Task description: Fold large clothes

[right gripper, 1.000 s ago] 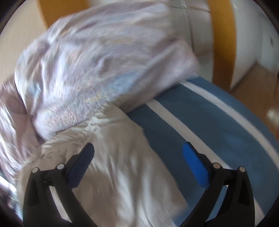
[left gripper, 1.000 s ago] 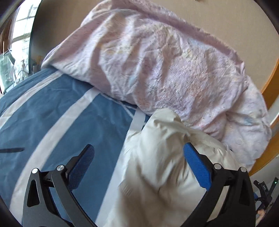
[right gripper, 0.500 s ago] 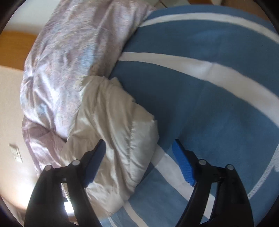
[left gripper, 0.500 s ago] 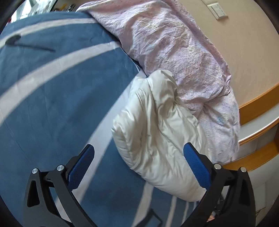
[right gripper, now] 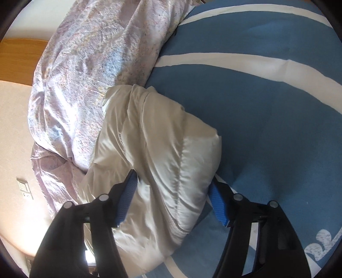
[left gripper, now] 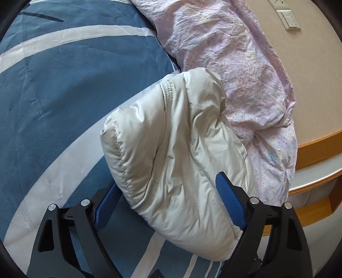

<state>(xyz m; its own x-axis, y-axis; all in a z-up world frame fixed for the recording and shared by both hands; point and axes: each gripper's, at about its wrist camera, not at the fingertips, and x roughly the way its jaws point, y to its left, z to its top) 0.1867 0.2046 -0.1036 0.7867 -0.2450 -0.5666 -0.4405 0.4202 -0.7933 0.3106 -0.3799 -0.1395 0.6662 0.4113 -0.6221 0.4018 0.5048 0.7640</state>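
Cream puffer jacket [left gripper: 177, 149] is lying folded into a thick bundle on the blue bedspread [left gripper: 64, 96] with broad white stripes, its far edge touching the crumpled pink floral duvet [left gripper: 230, 64].

Left view: jacket is sitting center to 5 o'clock, duvet running from 12 down to 3 o'clock along the beige wall [left gripper: 310, 85]. A wall switch plate [left gripper: 289, 19] is showing at 1 o'clock, and a wooden ledge [left gripper: 320, 145] at 3 to 4 o'clock. The left gripper [left gripper: 168, 203] is straddling the near end of the bundle, jaws spread wide; the blue pad at 7 o'clock is sitting partly under the jacket's edge, the pad at 5 o'clock is pressing against the fabric. Not pinched tight.

Right view: jacket [right gripper: 158, 162] is lying center to 6 o'clock, duvet [right gripper: 100, 70] at 10 to 12 o'clock, bedspread [right gripper: 267, 107] filling 1 to 5 o'clock, with a white printed motif at 4 o'clock. Switch plate [right gripper: 24, 189] is sitting on the wall at 8 o'clock. The right gripper [right gripper: 173, 198] is also bracketing the bundle's near end, jaws at a medium spread; left pad is digging into a fold at 7 o'clock, right pad is sitting at the jacket's rounded edge at 5 o'clock. Contact on both sides, but the puffy fabric between the pads is barely squeezed.
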